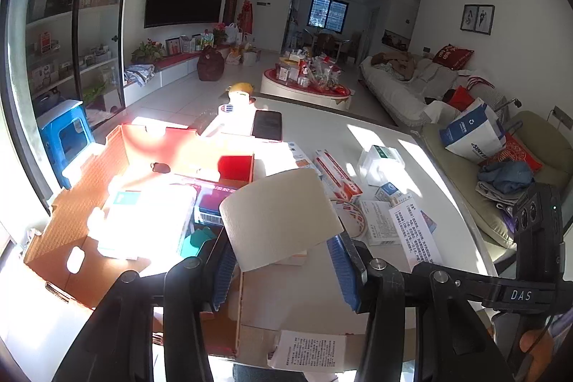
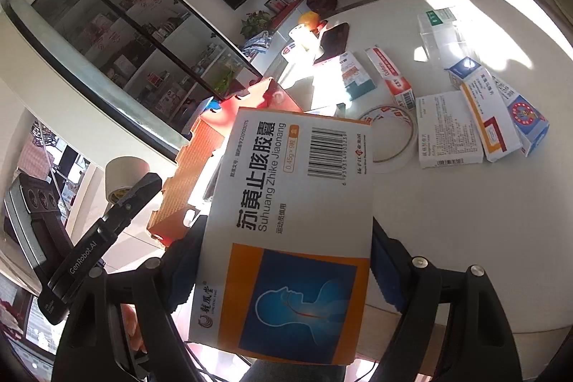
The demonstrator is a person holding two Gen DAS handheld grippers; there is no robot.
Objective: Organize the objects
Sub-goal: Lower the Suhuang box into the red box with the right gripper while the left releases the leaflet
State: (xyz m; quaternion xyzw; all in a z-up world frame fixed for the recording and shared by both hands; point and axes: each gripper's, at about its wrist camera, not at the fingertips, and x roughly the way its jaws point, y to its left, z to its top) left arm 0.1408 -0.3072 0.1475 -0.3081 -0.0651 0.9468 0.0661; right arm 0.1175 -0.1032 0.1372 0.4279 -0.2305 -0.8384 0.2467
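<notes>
My left gripper [image 1: 283,262] is shut on a wide cream roll of tape [image 1: 281,215], its blue pads [image 1: 343,269] pressing the roll's two sides. The roll hangs above the near right corner of an orange cardboard box [image 1: 107,167] that holds several packets. My right gripper [image 2: 286,274] is shut on a white, orange and blue medicine box [image 2: 297,221], held flat with its printed face up, above the table's near edge. In the right wrist view the cream roll [image 2: 123,172] shows at the left, beside the orange box [image 2: 200,160].
On the white table [image 2: 447,221] lie several medicine boxes [image 2: 490,117], a thin tape ring [image 2: 394,138], a clear plastic case [image 2: 440,34], a dark phone [image 1: 266,126] and paper leaflets [image 1: 415,231]. A blue stool [image 1: 66,135] stands left of the box, a cushioned chair [image 1: 501,167] to the right.
</notes>
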